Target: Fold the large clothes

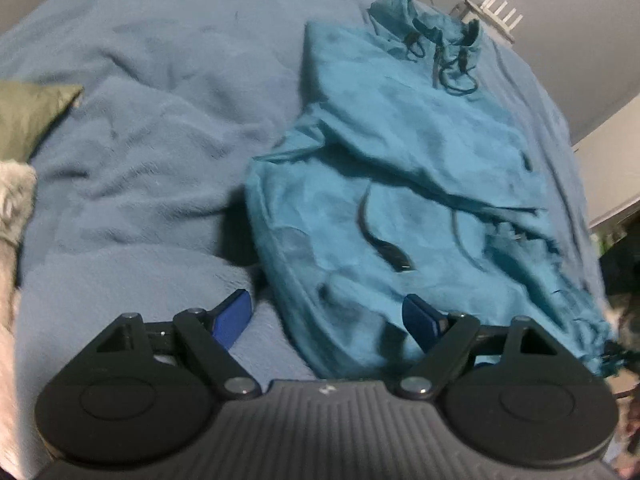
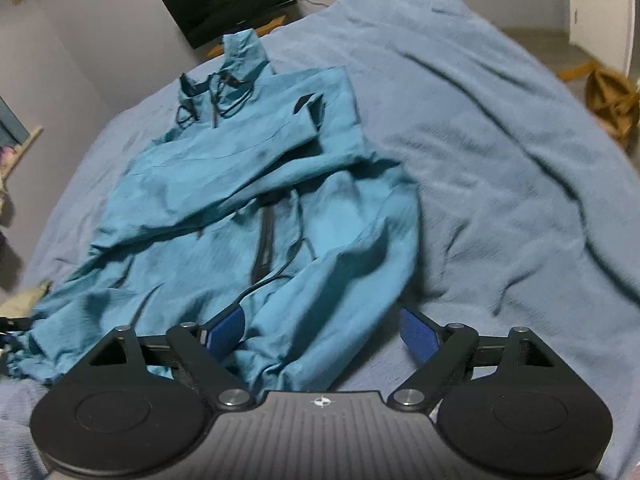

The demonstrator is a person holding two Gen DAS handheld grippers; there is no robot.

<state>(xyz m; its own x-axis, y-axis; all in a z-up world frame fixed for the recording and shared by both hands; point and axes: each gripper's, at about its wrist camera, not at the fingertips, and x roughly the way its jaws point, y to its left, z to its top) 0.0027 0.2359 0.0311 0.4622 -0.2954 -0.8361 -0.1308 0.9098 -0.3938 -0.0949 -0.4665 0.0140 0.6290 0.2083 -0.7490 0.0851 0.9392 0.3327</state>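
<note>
Teal jacket (image 1: pixel 400 168) lies spread on a bed covered with a blue blanket (image 1: pixel 152 120), collar end away from both cameras, hem end nearest them. Both sleeves are folded across the chest, one cuff (image 2: pixel 310 114) resting near the shoulder. Dark drawcords (image 1: pixel 456 68) loop at the collar; a dark zipper (image 2: pixel 264 240) runs down the front. Left gripper (image 1: pixel 326 318) hovers low at the hem, fingers (image 1: pixel 232 316) spread wide, one over bare blanket, the other over jacket fabric, gripping nothing. Right gripper (image 2: pixel 322 334) sits at the opposite hem corner, fingers (image 2: pixel 418 334) likewise wide apart, one over the fabric, one over blanket, nothing held; contact with the cloth cannot be told. Green pillow (image 1: pixel 28 116) lies at the blanket's edge in the left wrist view. Dark television (image 2: pixel 232 2) stands by the far wall in the right wrist view. Both views slightly blurred.
</note>
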